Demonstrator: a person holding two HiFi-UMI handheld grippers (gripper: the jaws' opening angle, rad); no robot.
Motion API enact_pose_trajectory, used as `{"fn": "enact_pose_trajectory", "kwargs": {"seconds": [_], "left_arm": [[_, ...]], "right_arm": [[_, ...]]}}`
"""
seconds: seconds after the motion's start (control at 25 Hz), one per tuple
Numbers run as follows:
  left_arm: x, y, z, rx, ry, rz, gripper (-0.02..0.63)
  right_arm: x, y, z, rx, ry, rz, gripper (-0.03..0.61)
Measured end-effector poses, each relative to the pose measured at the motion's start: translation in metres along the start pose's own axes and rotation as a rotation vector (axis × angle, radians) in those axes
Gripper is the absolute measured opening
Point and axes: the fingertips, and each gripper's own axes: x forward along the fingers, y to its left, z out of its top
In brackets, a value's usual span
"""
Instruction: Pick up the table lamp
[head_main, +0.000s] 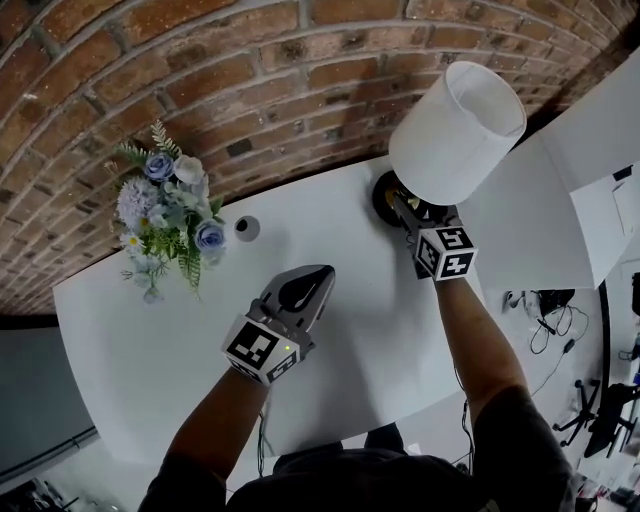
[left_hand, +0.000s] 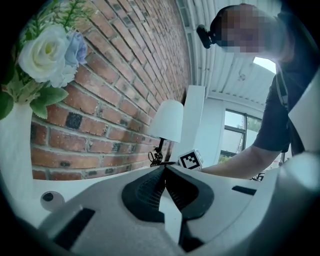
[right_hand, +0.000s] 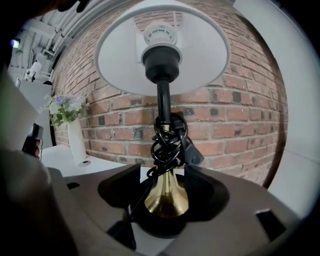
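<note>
- The right gripper (right_hand: 162, 172) is straddling the flared brass neck (right_hand: 166, 195) of the white-shaded table lamp (head_main: 457, 130), fingers spread and seemingly not yet pinching.
- The lamp is standing on the white surface (head_main: 150, 350). It is likely top-heavy, with slippery brass, so gripping low under the coiled black cord (right_hand: 167, 142) looks best.
- The left gripper (left_hand: 165, 172) is lying with its fingers pressed together, empty.

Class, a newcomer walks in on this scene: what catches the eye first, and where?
The lamp, its white shade looming at the right end of the table, the right gripper open around its brass stem. Next, blue and white flowers at the left, against the brick wall. The left gripper lies shut mid-table.
</note>
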Motion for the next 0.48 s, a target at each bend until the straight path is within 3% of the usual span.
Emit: {"fn": "enact_pose_trajectory", "kwargs": {"seconds": [0.2,0.36,0.48], "left_arm": [[-0.001,0.005,-0.002,-0.007,-0.013,-0.002,0.003],[-0.002,0.009,-0.009,-0.023,-0.006,0.006,0.003],[-0.002,0.008,-0.012,-0.025,0.004,0.004,0.003]], "right_arm": [[0.020,-0.003,-0.002,-0.021,-0.002,-0.012,0.254],[0.031,-0.005,-0.004,-0.093,0.031,-0.033,0.163],[0.032,-0.004,-0.001,-0.093,0.046,-0.011,0.149]]}}
